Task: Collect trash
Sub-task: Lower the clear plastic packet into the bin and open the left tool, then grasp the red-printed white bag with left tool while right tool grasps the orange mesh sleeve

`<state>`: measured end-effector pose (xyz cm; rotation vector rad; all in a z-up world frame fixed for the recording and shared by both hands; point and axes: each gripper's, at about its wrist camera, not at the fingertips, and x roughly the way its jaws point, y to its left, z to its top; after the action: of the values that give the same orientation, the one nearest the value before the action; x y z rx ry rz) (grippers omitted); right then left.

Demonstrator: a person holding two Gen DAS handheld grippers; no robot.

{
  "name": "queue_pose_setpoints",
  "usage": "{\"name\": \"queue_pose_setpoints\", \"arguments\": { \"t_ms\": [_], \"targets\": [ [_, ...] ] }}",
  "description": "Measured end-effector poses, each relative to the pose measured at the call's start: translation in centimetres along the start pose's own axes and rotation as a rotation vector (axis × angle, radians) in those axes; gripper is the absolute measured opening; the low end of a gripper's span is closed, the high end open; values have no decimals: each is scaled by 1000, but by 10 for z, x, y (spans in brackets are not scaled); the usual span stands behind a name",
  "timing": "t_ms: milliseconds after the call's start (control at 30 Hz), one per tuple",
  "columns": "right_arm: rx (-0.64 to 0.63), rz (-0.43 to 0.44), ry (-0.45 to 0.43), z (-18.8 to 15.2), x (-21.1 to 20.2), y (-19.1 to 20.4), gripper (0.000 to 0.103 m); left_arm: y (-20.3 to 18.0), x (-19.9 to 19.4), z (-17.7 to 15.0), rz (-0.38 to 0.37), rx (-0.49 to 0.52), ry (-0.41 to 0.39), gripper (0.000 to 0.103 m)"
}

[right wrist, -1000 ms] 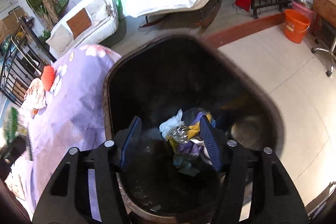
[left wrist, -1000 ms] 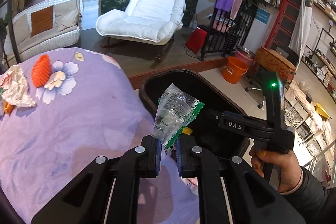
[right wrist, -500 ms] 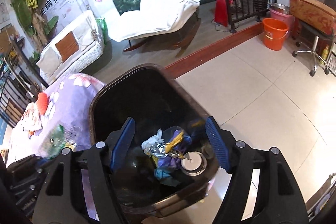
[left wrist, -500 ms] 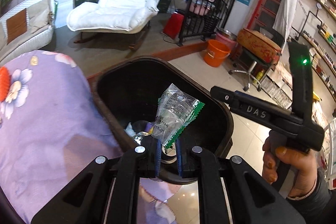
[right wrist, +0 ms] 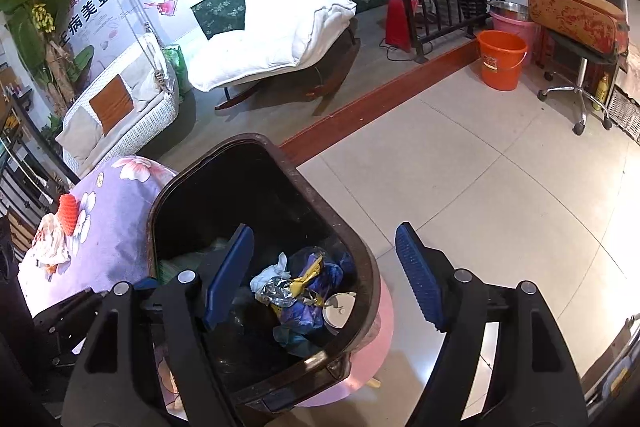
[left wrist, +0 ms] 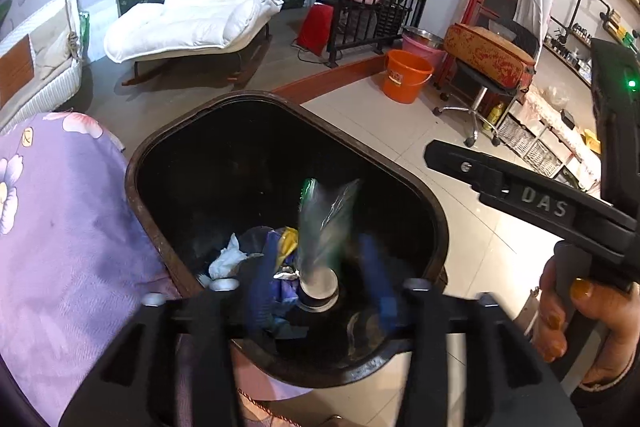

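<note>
Bin is looking like dark glossy plastic, rim scuffed. Wrapper is showing clear crinkly film. Crumpled foil and white paper inside. Tablecloth is reading soft matt cloth. Floor tiles glossy.

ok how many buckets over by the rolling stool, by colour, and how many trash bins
orange bucket: 1
pink bucket: 1
dark trash bin: 1
total: 3
</note>
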<state>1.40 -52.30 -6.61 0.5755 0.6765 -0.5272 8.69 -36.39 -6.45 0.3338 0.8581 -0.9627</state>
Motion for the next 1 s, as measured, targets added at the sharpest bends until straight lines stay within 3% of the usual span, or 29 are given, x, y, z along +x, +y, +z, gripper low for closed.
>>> {"name": "queue_pose_setpoints", "arguments": {
  "t_ms": [100, 200, 500, 800, 1000],
  "targets": [
    [10, -5, -9, 2, -1, -3, 80, 0, -2, -2, 9, -2, -25, 80],
    [20, -5, -6, 4, 1, -4, 82, 2, -7, -3, 18, -9, -42, 86],
    [-10, 37, 12, 0, 5, 17, 84, 12, -29, -15, 68, -4, -79, 88],
    [-97, 118, 30, -7, 7, 65, 84, 46, -66, -38, 143, -78, -119, 90],
    [-191, 201, 66, -19, 13, 114, 84, 85, -97, -60, 260, -143, -143, 90]
  ]
}}
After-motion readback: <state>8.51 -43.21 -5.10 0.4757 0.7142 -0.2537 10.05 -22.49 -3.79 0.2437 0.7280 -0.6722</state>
